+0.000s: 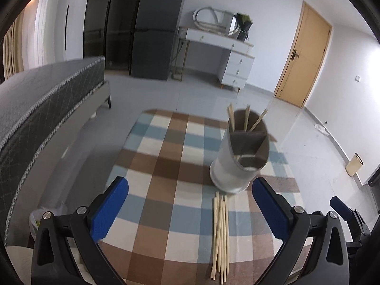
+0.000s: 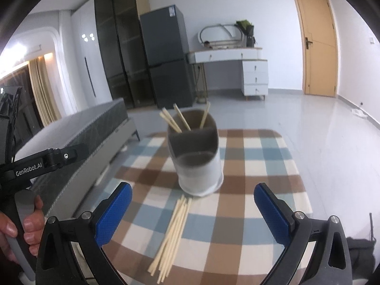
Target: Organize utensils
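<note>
A white utensil holder with grey inner dividers stands on a checked tablecloth. Several wooden chopsticks stick out of its far compartment. A bundle of loose chopsticks lies on the cloth just in front of the holder. My left gripper is open and empty, above the cloth, with the bundle between its fingers nearer the right one. In the right wrist view the holder and bundle lie ahead. My right gripper is open and empty.
A grey bed runs along the left of the table. The left gripper's handle and the person's hand show at the left of the right wrist view. Behind are a dark fridge, a white desk and a wooden door.
</note>
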Tool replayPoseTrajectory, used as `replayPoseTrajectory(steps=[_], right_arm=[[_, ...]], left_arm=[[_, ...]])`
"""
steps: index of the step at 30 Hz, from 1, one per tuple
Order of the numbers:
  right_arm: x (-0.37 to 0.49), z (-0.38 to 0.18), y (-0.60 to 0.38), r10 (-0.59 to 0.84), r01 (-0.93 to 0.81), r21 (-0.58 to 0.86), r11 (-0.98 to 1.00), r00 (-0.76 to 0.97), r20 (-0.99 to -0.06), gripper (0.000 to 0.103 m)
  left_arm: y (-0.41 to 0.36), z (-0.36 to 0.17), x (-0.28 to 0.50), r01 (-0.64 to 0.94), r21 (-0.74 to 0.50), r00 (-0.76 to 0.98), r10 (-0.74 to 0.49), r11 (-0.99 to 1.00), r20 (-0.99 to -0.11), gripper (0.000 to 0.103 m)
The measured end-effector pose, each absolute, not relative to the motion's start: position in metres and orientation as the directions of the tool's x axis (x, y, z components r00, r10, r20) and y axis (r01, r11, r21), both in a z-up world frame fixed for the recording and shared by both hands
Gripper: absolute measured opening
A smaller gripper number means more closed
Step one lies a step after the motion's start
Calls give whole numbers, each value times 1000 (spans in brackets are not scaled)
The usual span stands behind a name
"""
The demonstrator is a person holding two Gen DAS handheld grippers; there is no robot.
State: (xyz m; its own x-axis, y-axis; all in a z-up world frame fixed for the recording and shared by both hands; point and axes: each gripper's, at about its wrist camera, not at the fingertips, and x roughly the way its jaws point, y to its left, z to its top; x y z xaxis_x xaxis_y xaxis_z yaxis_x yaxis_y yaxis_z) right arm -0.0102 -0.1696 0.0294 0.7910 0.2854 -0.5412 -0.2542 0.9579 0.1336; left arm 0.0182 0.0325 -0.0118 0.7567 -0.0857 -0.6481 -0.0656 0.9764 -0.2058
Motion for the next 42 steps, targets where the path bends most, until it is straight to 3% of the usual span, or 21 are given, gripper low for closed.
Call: replayPoseTrajectory(steps=[12,15,20,29,42], right_arm=[[33,-29,-159,311,-245,200,949,607,-731,103],[49,-51,-154,336,-234,249,940,504,-796,96],[71,-76,-143,270,-229,185,956,435,-859,86],[110,-106,-129,229,-239,150,959,348,-909,57],[125,-121,-111,124,-286,34,958,302,-945,50]], left_arm=[[49,-67,46,-169,-249,610,-97,954,-786,101],[59,-74,54,-212,-266,588,-95,940,-803,101],[63,-82,64,-249,-251,562,-72,935,-824,101],[82,-97,75,-357,-228,485,-29,906,-874,101],[86,-101,79,-379,-225,464,-26,898,-886,101]])
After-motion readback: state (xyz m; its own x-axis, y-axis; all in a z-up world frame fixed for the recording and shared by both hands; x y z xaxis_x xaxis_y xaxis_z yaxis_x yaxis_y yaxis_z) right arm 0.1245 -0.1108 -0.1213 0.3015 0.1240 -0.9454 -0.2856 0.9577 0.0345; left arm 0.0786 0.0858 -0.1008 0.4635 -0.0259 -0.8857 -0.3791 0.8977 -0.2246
